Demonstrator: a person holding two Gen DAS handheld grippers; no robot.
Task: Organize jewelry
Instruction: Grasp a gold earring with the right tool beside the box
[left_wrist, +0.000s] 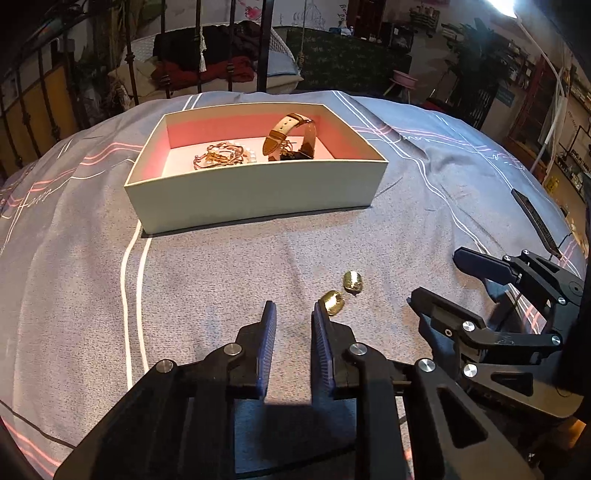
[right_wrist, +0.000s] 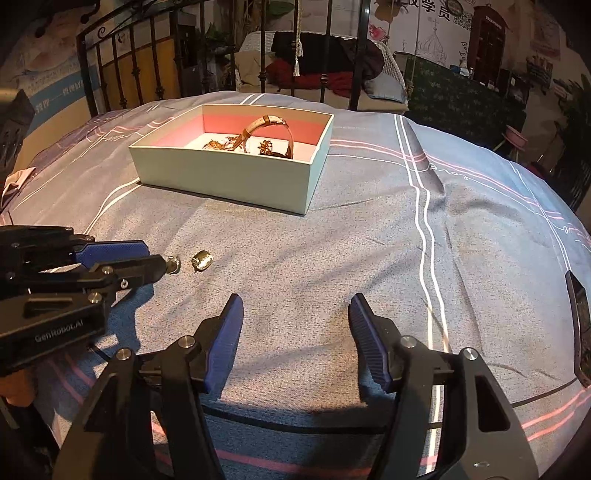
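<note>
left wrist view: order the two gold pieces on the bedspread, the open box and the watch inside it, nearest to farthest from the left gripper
1. Nearer small gold earring, just right of the left gripper, beside its right finger.
2. Second small gold earring, slightly farther right.
3. Pale open cardboard box, ahead on the grey bedspread.
4. Tan leather-strap watch, in the box's right half.

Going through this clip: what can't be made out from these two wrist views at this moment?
- Nearer gold piece: right wrist view, partly hidden behind the left claw; contact cannot be told.
- Both gold pieces: too small to tell their type.
- Tangled jewelry in the box: left wrist view, too small and tangled to count; the near wall hides the floor.
- Dark flat object: cut off by the right edge.
- Right claw: open, empty.
</note>
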